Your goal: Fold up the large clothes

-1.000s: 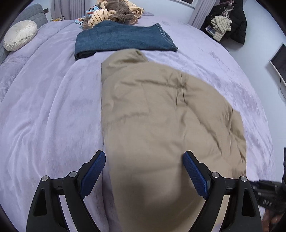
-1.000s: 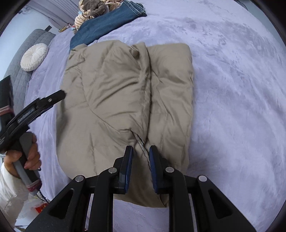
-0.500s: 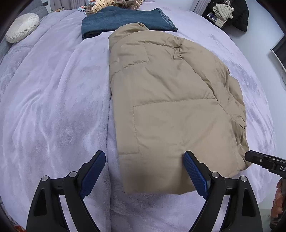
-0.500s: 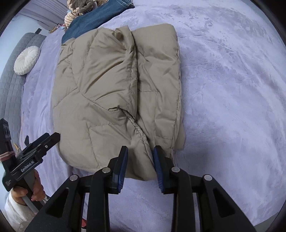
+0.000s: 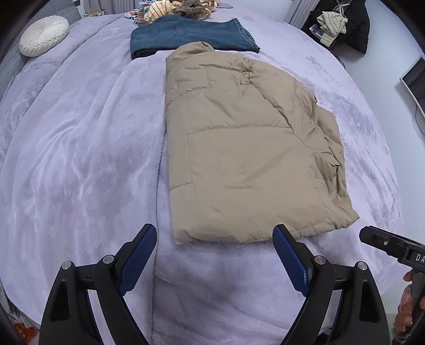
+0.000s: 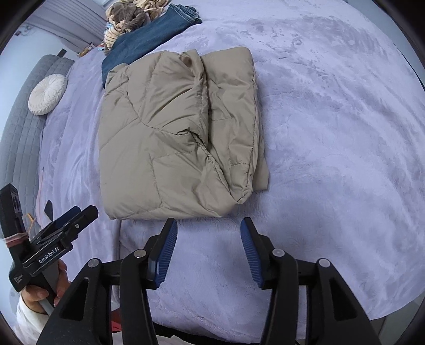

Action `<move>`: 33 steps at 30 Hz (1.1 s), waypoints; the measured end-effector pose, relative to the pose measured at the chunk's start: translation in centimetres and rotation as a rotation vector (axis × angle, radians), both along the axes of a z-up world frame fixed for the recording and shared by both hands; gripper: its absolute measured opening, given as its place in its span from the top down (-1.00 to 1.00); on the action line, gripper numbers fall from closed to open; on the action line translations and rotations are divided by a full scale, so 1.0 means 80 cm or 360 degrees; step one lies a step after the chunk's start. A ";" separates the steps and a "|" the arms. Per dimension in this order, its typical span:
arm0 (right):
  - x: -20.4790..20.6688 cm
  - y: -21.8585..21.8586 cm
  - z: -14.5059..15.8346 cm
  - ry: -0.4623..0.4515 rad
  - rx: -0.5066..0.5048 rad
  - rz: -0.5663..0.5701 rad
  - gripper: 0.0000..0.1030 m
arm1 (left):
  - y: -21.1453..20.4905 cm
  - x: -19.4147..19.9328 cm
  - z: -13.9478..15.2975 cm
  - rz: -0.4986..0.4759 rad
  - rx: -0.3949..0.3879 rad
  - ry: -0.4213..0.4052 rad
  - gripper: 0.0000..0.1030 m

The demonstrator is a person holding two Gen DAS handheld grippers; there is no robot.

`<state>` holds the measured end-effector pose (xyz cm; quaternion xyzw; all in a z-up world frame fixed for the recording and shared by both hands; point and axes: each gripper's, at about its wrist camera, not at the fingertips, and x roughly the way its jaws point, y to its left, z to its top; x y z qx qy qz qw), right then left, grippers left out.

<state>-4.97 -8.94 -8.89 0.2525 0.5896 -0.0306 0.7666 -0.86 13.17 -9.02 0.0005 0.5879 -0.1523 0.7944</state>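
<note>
Both grippers were held apart from the jacket, over the near edge of the bed. Left gripper was spread wide, its blue pads empty, with only blanket seen between them. Right gripper was likewise opened, somewhat less wide, and nothing was held in it; its tip was seen at the right edge of the left view, and the left gripper was seen at the lower left of the right view, gripped by a hand. Jacket, tan and quilted, was laid flat on the blanket, folded into a rough rectangle, its hem toward the grippers and its collar at the far end. In the right view the jacket was seen with one fold laid over another along its right side. Jeans were folded just beyond the collar, touching or nearly so. Farther back a heap of clothes was piled, and a round white cushion was set at the far left
</note>
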 end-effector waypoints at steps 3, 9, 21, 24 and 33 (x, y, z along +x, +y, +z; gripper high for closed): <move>-0.015 0.003 0.007 -0.0034 -0.0009 0.0033 -0.23 | -0.001 -0.019 0.009 0.0060 0.0011 -0.0018 -0.74; -0.057 0.001 0.022 -0.0062 -0.0037 0.0057 -0.35 | -0.007 -0.068 0.031 0.0103 0.0044 -0.0095 -1.00; -0.106 -0.004 0.077 -0.0200 -0.0125 0.0047 -0.62 | -0.002 -0.152 0.096 0.0211 0.0105 -0.0200 -1.00; -0.114 0.001 0.093 -0.0237 -0.0202 0.0050 -0.64 | 0.000 -0.160 0.113 0.0211 0.0115 -0.0243 -1.00; -0.106 0.029 0.127 -0.0343 -0.0325 0.0037 -0.99 | 0.021 -0.149 0.151 0.0151 0.0130 -0.0351 -1.00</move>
